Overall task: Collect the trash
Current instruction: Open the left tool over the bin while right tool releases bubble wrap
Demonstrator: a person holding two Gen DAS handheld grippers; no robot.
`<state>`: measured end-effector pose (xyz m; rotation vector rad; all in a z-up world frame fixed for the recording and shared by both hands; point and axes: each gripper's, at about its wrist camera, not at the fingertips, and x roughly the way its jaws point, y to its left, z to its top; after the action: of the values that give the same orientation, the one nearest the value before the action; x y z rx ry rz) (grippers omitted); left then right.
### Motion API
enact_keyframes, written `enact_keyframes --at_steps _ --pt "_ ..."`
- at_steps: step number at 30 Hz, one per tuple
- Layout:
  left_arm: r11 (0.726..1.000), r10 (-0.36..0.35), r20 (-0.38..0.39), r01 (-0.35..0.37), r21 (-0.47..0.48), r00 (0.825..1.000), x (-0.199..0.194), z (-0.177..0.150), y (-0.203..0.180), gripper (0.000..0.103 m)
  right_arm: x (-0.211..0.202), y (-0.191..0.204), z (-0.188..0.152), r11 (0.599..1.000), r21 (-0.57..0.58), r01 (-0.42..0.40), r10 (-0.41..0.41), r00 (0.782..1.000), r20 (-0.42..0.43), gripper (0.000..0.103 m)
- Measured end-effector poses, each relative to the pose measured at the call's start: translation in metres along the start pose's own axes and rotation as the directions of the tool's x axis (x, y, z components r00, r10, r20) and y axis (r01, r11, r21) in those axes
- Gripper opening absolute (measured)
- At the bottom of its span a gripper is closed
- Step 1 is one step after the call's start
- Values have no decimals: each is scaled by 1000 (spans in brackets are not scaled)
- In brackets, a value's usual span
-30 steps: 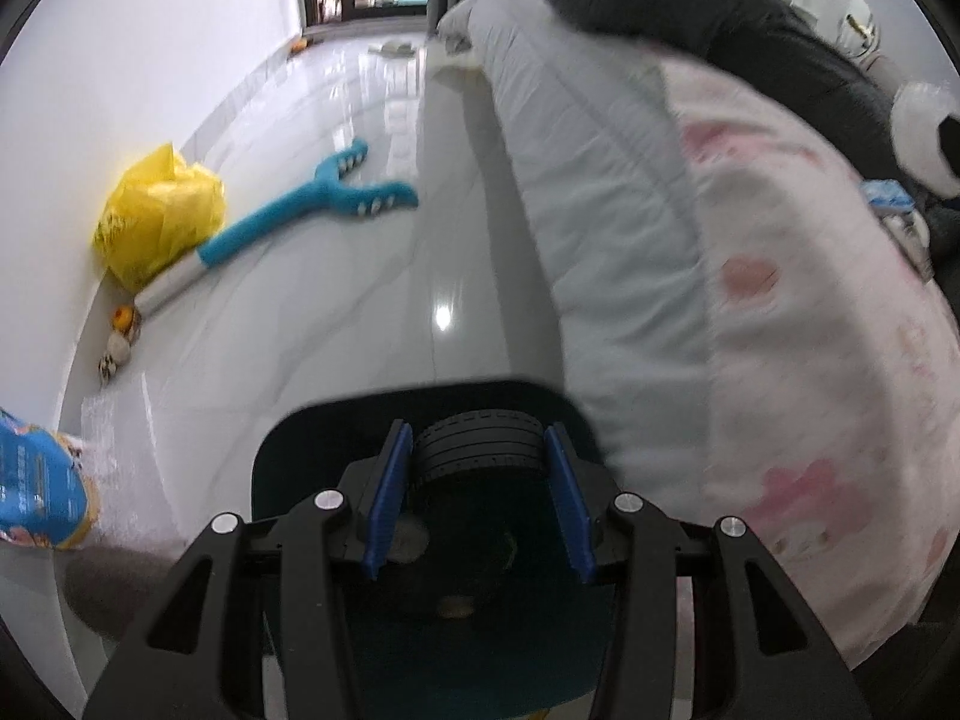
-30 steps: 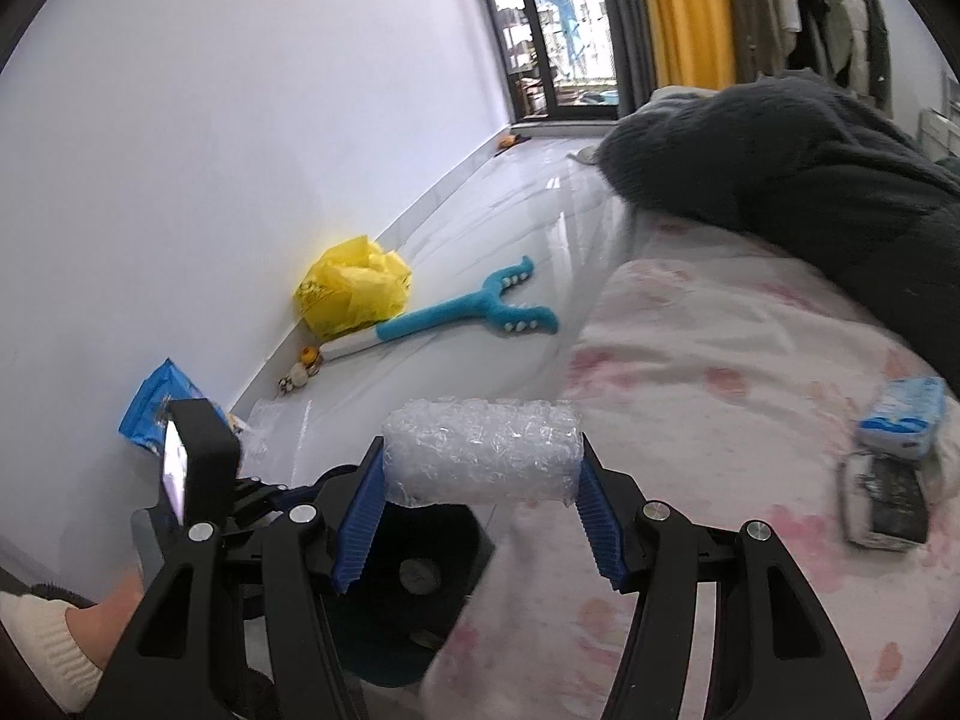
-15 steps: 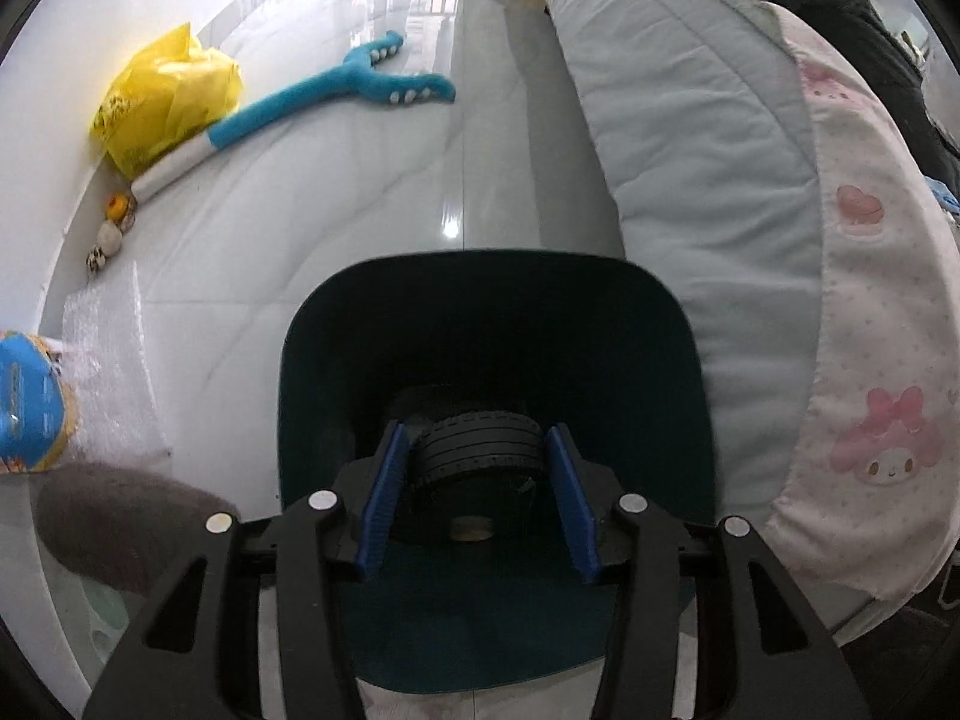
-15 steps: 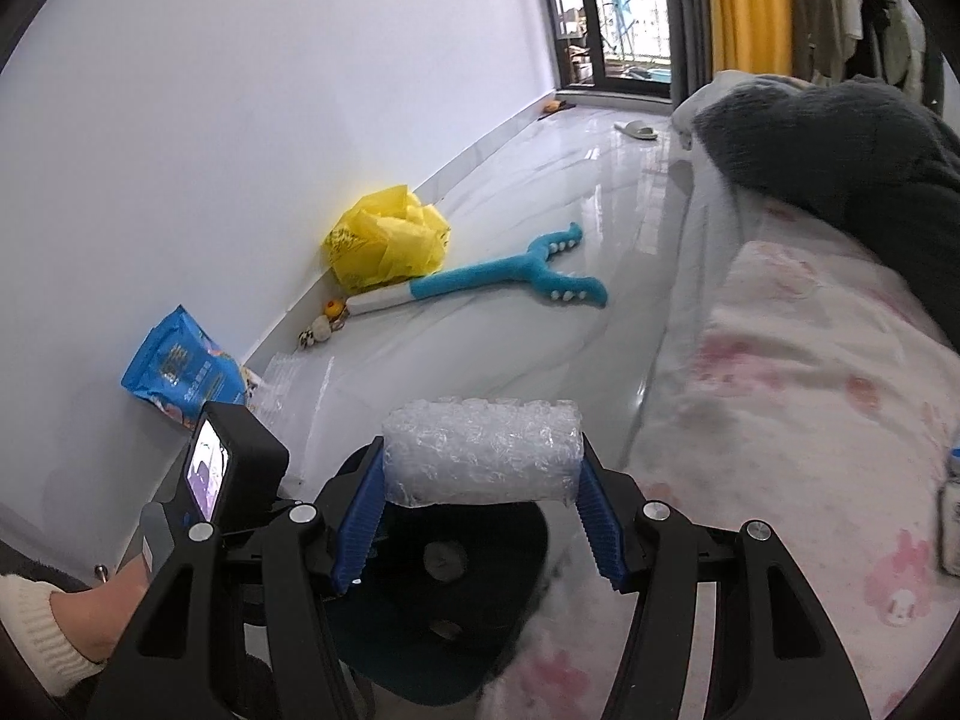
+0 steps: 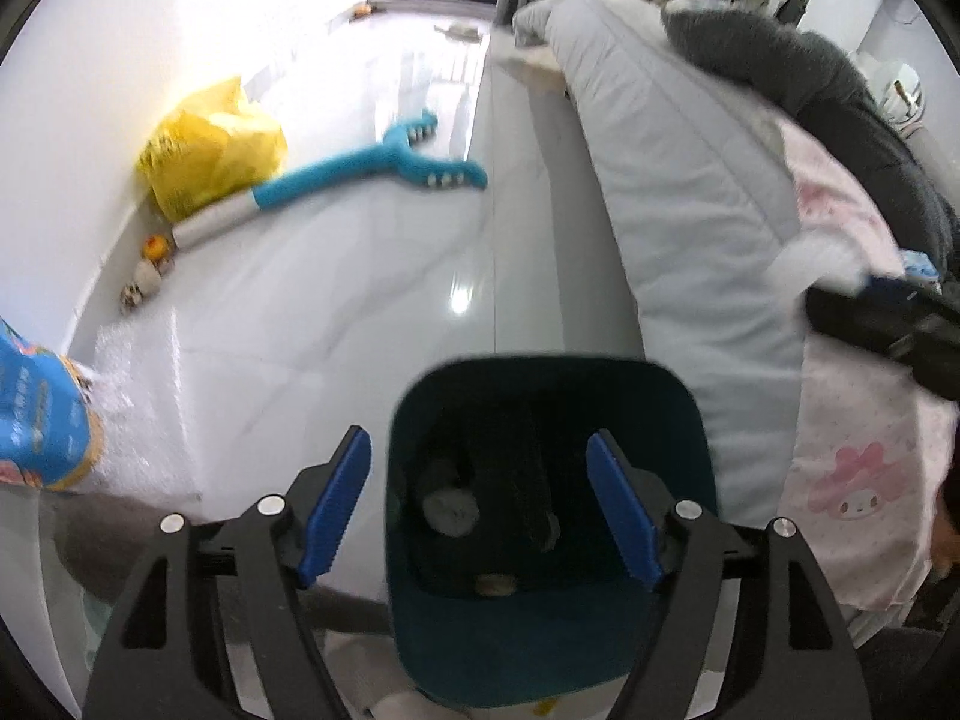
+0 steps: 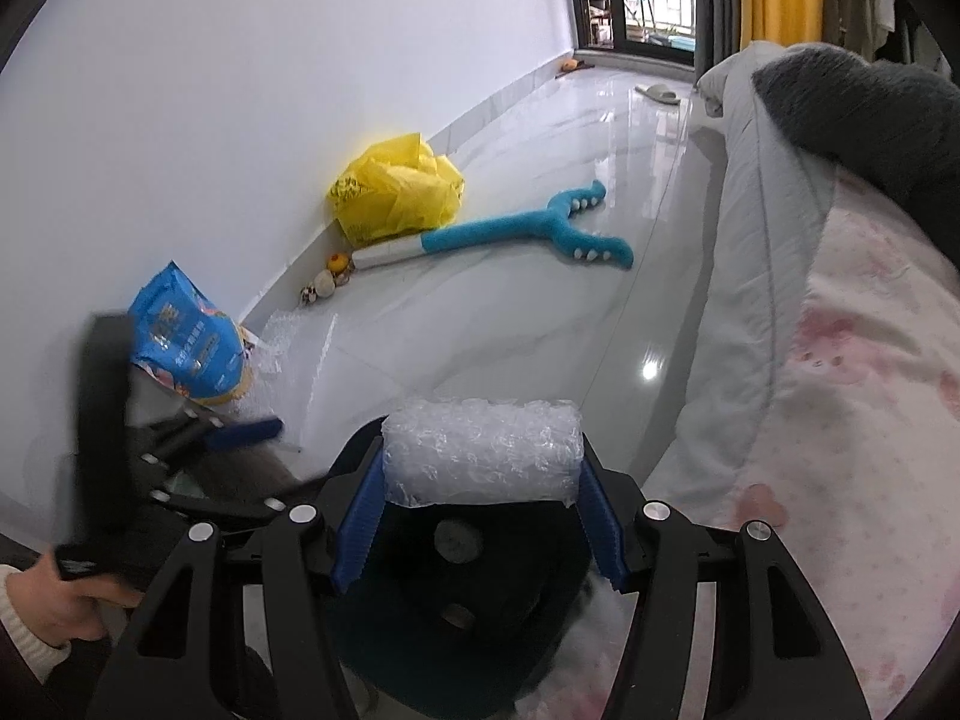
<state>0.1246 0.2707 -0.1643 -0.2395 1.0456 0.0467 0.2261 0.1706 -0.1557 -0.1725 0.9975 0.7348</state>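
A dark teal trash bin (image 5: 684, 432) stands on the floor beside the bed. In the left wrist view my left gripper (image 5: 480, 507) is open and empty over the bin's mouth; a black ribbed roll (image 5: 516, 474) and small round bits lie inside. My right gripper (image 6: 480, 516) is shut on a roll of bubble wrap (image 6: 480, 450) and holds it just above the bin (image 6: 360, 456). The left gripper (image 6: 240, 432) shows blurred at the left of the right wrist view.
A bed with a grey quilt (image 5: 672, 180) and pink sheet (image 6: 858, 372) fills the right. On the floor along the white wall lie a yellow bag (image 6: 396, 186), a blue plush toy (image 6: 528, 237), a blue snack bag (image 6: 186, 342) and bubble wrap sheet (image 5: 138, 372).
My left gripper opened and let the black ribbed roll drop into the bin, then drew back. My right gripper carried the bubble wrap roll from over the bed to above the bin.
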Motion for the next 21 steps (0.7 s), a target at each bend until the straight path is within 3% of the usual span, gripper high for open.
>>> enact_keyframes --at_steps 8,14,21 --pt "1000 -23 149 22 9 989 -38 16 4 80 45 12 -11 1000 7 -7 8 994 -106 60" --pt "999 -49 256 46 18 965 -66 25 2 84 70 21 -24 1000 -7 0 -1 983 -181 60" --pt "997 -75 326 74 15 943 -90 34 0 85 93 28 -40 999 -34 4 -13 966 -258 60"
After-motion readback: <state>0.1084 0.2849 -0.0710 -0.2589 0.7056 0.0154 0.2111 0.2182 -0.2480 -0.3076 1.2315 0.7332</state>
